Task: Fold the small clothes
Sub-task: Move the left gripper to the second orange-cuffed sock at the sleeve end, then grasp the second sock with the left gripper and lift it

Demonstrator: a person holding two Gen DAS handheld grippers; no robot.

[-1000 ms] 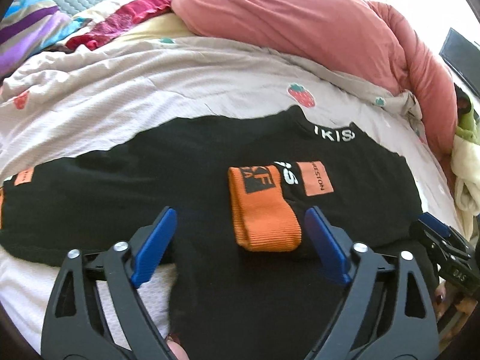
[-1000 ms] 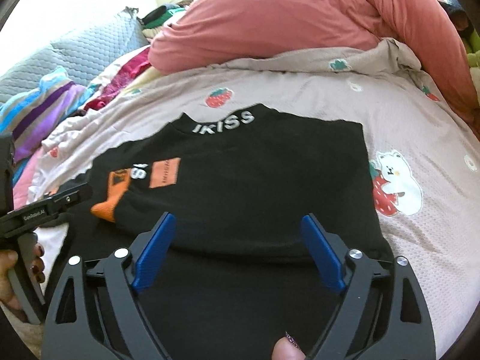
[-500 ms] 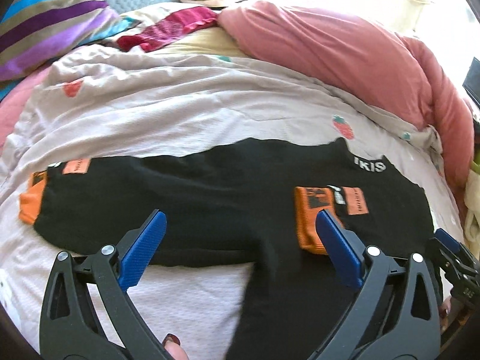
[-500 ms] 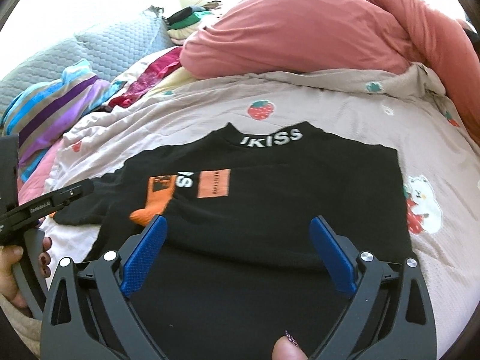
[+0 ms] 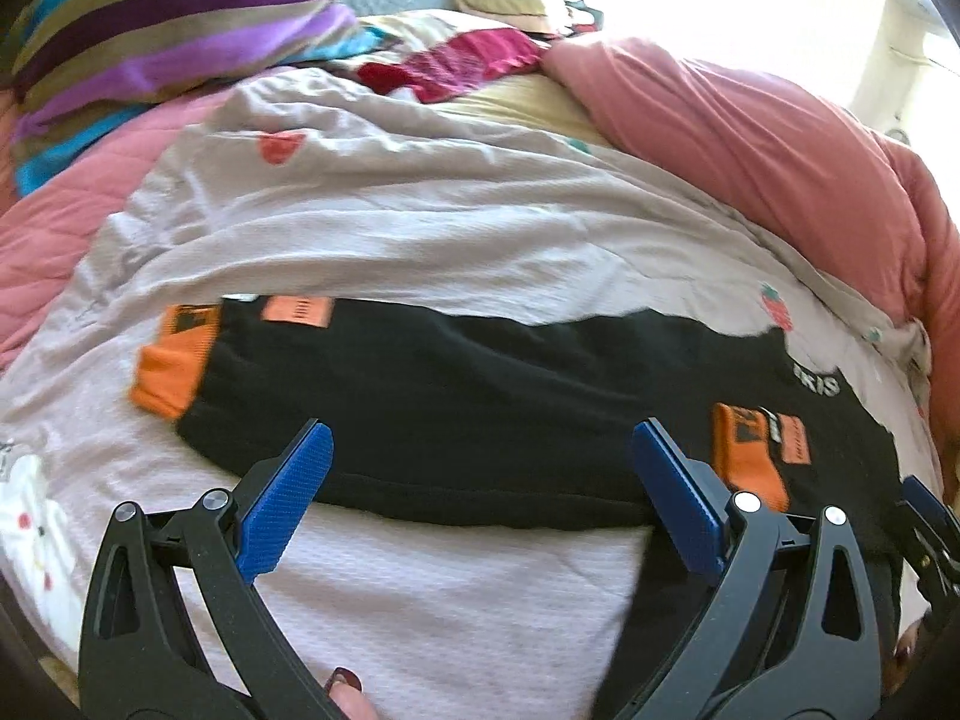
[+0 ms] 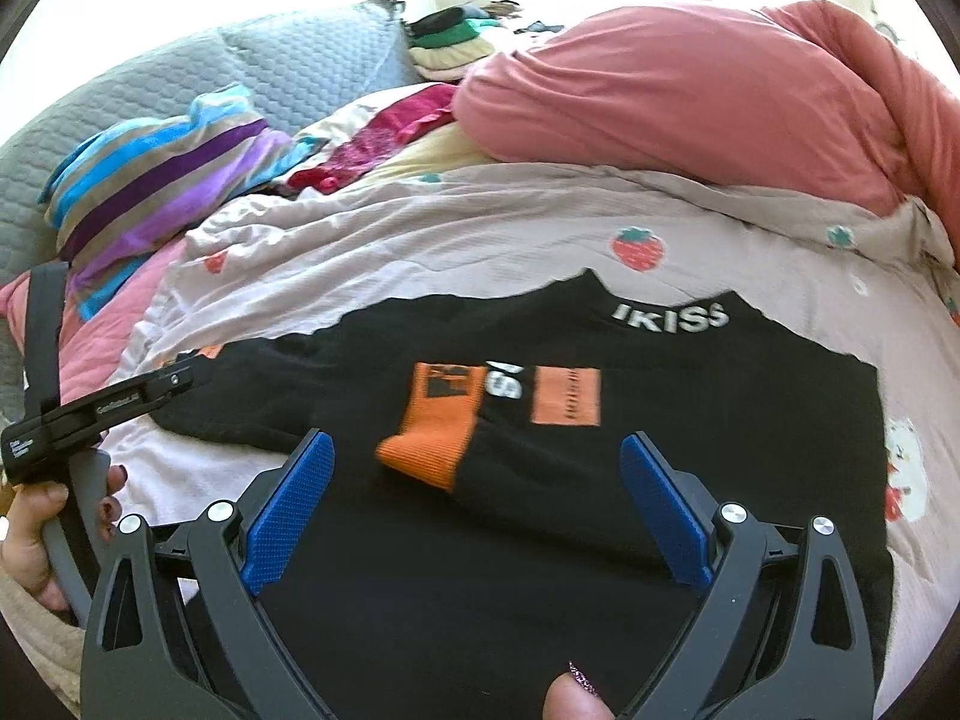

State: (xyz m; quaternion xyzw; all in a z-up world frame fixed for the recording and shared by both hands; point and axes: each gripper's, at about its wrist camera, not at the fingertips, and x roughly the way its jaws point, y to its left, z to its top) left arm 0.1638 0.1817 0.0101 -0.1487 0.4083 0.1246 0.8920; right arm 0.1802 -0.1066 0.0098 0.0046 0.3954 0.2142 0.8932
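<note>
My left claw [image 5: 480,486] is wide, jaws just finished opening, nothing between the blue pads; it hangs above the lower edge of the black long-sleeved top with orange cuffs [image 5: 480,396], which lies flat on the pale pink strawberry-print bedsheet [image 5: 420,240]. In the left wrist view one sleeve stretches out to the left of frame, its orange cuff [image 5: 171,369] resting on the sheet at centre left; the other sleeve is folded in over the chest, cuff at lower right. My right claw [image 6: 477,492] is also wide and empty, jaws just been opening too, above the body of the top [image 6: 660,450], with the folded-in orange cuff [image 6: 432,438] between the pads in frame but not touched. White "IKISS" lettering on the collar [image 6: 669,319] sits upper right of centre. Left claw body and my hand [image 6: 36,516] show at left edge. Salmon-pink duvet [image 6: 690,102] bunched at upper right, striped purple-blue pillow [image 6: 162,174] at upper left.
</note>
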